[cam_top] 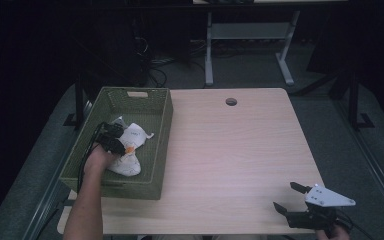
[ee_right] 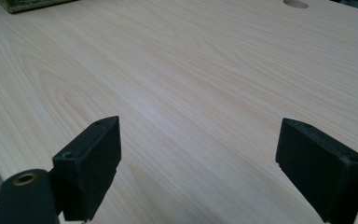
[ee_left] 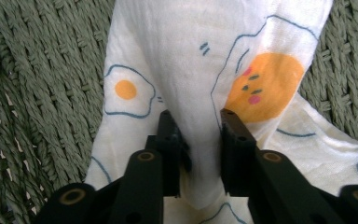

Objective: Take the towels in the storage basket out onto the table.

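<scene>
A white cloth point(cam_top: 131, 136) printed with fried eggs lies crumpled inside a green woven basket point(cam_top: 164, 145) at the table's left. My left gripper point(cam_top: 116, 141) reaches down into the basket, held by a hand whose forearm comes in from below. In the left gripper view its two black jaws stand close together with a raised fold of the cloth point(ee_left: 191, 56) pinched between them, so the left gripper point(ee_left: 196, 119) is shut on it. My right gripper point(cam_top: 285, 196) rests low at the table's front right corner, jaws wide apart. In its own view the right gripper point(ee_right: 200, 135) has bare wood between its jaws.
The light wooden table point(cam_top: 230, 150) has a round cable hole point(cam_top: 231, 101) near its far edge, also seen as the hole point(ee_right: 295, 3) in the right gripper view. A corner of the basket point(ee_right: 32, 3) shows there too. Dark floor and desk legs point(cam_top: 208, 50) lie beyond.
</scene>
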{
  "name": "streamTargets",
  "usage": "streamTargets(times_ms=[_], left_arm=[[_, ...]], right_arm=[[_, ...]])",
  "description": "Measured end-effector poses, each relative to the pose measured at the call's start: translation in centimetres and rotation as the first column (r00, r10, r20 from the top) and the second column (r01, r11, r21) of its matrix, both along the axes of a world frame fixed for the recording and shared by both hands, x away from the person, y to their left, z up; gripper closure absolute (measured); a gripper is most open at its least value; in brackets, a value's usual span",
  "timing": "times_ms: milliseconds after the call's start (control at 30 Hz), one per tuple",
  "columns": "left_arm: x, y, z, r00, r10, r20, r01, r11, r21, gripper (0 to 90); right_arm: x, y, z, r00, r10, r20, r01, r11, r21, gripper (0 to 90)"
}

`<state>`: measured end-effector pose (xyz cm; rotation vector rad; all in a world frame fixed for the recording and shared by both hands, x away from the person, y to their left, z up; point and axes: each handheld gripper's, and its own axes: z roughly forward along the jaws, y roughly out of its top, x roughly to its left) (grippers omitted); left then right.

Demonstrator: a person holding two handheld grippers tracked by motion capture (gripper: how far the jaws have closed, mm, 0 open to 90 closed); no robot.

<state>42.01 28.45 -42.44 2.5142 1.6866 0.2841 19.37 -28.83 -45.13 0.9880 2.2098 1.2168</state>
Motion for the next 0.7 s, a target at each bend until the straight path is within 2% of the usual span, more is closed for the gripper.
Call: streamTargets(times_ms=[67,133,300,367,400,500,533,667,700], left_arm=[[0.0,0.0,0.0,1.0,-0.003,0.001,0.003,1.0,0.0,74.4],[0.0,0.3,0.1,0.9998,0.02,0.002,-0.02,0.9997,-0.014,78.3],[0.0,0.5,0.5,0.9996,0.026,0.011,-0.026,0.9992,-0.032,79.5],[-0.2,0.7,1.0,0.9996,0.014,0.025,-0.012,0.9972,-0.074,79.5],[-0.2,0.7,1.0,0.9996,0.014,0.025,-0.012,0.9972,-0.074,79.5],[-0.5,0.8,1.6,0.9986,0.006,0.052,0.0,0.9921,-0.126,79.5],[-0.5,0.7,1.8,0.9983,-0.001,0.059,0.008,0.9919,-0.126,79.5],[-1.1,0.7,2.7,0.9953,-0.012,0.096,0.031,0.9798,-0.198,79.5],[-1.1,0.7,2.7,0.9953,-0.012,0.096,0.031,0.9798,-0.198,79.5]], right_arm=[[0.0,0.0,0.0,1.0,0.0,0.0,0.0,1.0,0.0,13.8],[-0.1,-0.1,0.0,1.0,-0.004,-0.003,0.004,1.0,0.002,13.8],[0.0,-0.3,0.0,0.9999,-0.012,0.005,0.012,0.9999,0.005,13.8],[0.0,-0.4,0.0,0.9999,-0.013,0.008,0.013,0.9999,0.005,13.8],[0.0,-0.4,0.0,0.9999,-0.013,0.008,0.013,0.9999,0.005,13.8],[-0.1,-0.2,0.1,0.9999,-0.015,0.004,0.015,0.9999,0.004,13.8],[-0.1,-0.2,0.1,0.9999,-0.015,0.004,0.015,0.9999,0.004,13.8],[-0.2,-0.3,0.1,0.9998,-0.017,0.009,0.017,0.9998,0.005,13.8],[-0.2,-0.3,0.2,0.9998,-0.018,0.013,0.018,0.9998,0.004,13.8]])
